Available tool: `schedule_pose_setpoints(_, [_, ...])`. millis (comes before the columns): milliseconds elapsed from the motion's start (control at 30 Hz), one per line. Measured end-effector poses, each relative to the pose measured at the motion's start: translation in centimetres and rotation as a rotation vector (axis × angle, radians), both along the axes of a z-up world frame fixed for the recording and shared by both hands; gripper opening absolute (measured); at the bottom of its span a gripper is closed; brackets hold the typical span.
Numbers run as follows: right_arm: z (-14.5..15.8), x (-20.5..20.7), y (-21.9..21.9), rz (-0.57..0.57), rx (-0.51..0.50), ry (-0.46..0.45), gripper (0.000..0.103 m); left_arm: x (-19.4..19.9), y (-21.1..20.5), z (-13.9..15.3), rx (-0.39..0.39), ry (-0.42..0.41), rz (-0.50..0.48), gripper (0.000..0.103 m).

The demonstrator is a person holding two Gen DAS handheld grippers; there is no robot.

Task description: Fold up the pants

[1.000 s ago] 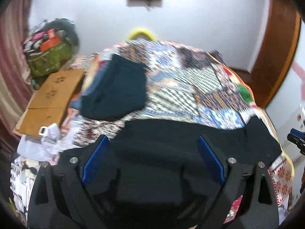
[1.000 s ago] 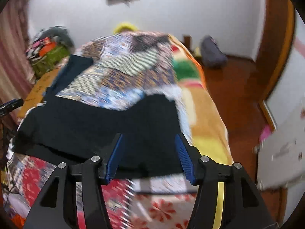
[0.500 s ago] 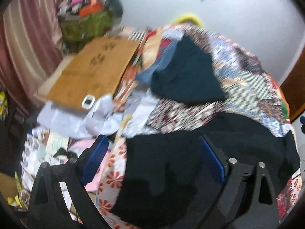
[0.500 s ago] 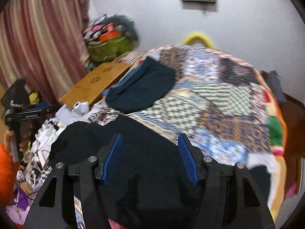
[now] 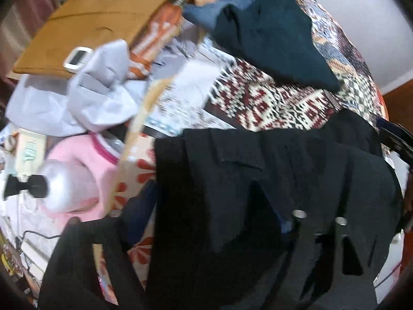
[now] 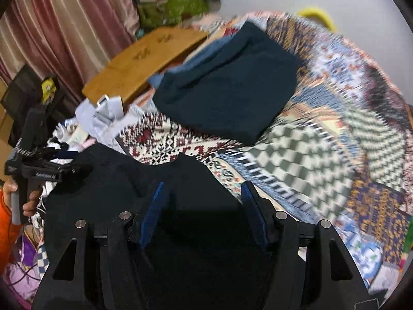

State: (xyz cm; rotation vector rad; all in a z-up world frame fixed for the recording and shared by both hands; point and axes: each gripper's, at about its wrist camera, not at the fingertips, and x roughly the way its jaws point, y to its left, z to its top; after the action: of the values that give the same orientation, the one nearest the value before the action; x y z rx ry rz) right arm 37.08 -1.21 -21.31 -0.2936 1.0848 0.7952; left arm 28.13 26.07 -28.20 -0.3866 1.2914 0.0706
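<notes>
Black pants point(image 6: 196, 188) spread on patchwork bed point(image 6: 322, 139) at 6 o'clock — right gripper point(image 6: 204, 211) fingers apart, cloth lying between, grip unclear. Left gripper point(image 5: 206, 222) fingers closing over pants. Folded dark garment point(image 6: 232, 90) at 12 o'clock.

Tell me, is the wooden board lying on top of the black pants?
No, the wooden board lies off beside the quilt, apart from the black pants.

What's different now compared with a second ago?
Both views have swung from the far wall down and toward the cluttered side of the bed. The left hand-held gripper is closing around the black pants; the right hand-held gripper hovers open over them. The folded dark pile hasn't moved.
</notes>
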Motion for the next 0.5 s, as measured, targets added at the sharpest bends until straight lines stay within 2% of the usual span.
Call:
schedule_pose_setpoints(33, [-0.6,0.4,0.5,0.007,-0.011,0.012,0.057,0.2,-0.2,-0.2,-0.017,0.000,-0.005,0.062])
schedule_pose_setpoints(100, [-1.4,0.7,1.4,0.028,-0.022,0.035,0.053,0.4,-0.5,-0.5,-0.065,-0.001,-0.012,0.041])
schedule_pose_setpoints(133, [-1.7,0.8,1.8,0.039,-0.027,0.044,0.050,0.5,-0.7,-0.4,-0.083,-0.005,-0.012,0.037])
schedule_pose_setpoints(267, [-2.2,0.2,2.4,0.070,-0.044,0.005,0.033,0.4,-1.3,0.4,-0.014,-0.049,-0.037,0.019])
schedule_pose_setpoints(300, [-2.1,0.1,2.5,0.076,-0.043,0.000,0.026,0.3,-1.4,0.8,0.017,-0.069,-0.043,0.016])
schedule_pose_setpoints(400, [-1.8,-0.1,2.4,0.086,-0.044,-0.028,0.013,0.4,-1.3,1.9,0.082,-0.111,-0.040,0.013])
schedule_pose_setpoints(500, [-1.6,-0.2,2.6,0.089,-0.049,-0.069,0.008,0.9,-0.7,3.0,0.135,-0.146,-0.024,0.012])
